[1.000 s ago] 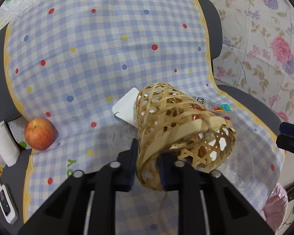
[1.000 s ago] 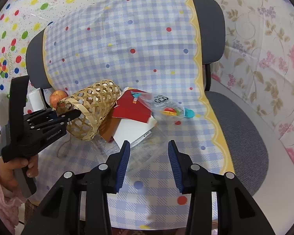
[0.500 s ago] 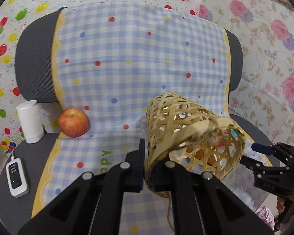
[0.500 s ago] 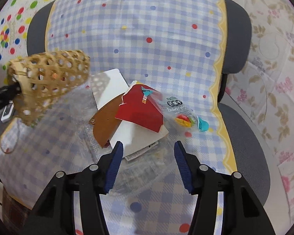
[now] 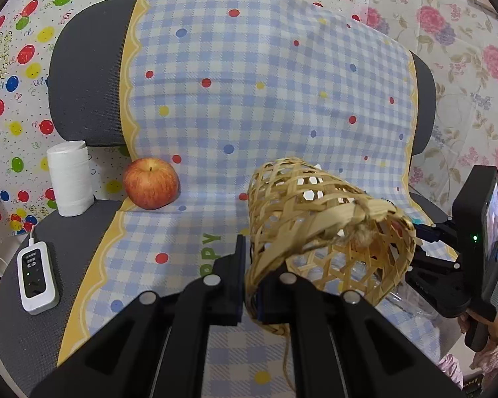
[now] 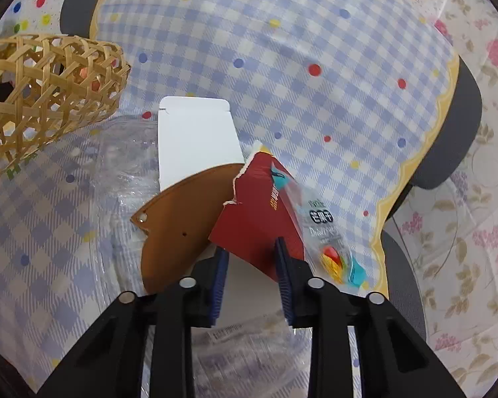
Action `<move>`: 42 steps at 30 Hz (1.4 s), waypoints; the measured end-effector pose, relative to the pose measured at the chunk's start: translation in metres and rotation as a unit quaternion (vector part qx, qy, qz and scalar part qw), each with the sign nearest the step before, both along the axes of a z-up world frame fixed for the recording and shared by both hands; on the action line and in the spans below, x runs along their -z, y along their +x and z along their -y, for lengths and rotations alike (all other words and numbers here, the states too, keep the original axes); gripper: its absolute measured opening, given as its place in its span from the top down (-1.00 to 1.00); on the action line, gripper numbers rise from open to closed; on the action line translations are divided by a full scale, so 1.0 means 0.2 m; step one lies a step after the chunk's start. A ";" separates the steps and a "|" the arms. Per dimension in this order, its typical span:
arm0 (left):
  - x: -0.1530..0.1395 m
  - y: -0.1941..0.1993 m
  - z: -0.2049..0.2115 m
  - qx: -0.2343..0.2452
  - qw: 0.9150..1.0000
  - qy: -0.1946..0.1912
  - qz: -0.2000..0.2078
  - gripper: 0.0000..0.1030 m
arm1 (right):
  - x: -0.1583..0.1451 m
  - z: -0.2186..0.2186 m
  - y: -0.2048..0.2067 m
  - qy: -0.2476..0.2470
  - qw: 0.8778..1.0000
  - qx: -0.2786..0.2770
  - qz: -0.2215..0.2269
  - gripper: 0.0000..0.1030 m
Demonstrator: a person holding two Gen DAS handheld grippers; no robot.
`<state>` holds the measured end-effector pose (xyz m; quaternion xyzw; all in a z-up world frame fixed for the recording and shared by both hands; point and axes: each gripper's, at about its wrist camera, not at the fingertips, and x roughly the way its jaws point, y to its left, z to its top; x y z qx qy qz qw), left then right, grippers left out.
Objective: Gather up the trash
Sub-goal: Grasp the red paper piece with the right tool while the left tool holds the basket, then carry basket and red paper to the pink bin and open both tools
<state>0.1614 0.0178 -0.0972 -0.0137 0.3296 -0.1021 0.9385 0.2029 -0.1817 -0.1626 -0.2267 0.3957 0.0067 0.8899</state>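
Your right gripper (image 6: 250, 277) stood with its jaws apart around the lower edge of the torn red carton (image 6: 255, 219), which lay on brown card (image 6: 179, 219) and a white box (image 6: 196, 136). Your left gripper (image 5: 249, 277) clamped the bamboo basket (image 5: 318, 229) by its rim (contents hard to make out). All sat on a checked cloth (image 5: 249, 99) over a grey chair (image 5: 86, 79)
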 end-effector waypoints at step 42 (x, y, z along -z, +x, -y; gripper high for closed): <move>-0.12 -0.84 0.54 0.199 0.980 -0.011 0.026 0.94 | -0.56 0.49 -1.49 0.242 0.934 0.201 0.168 0.99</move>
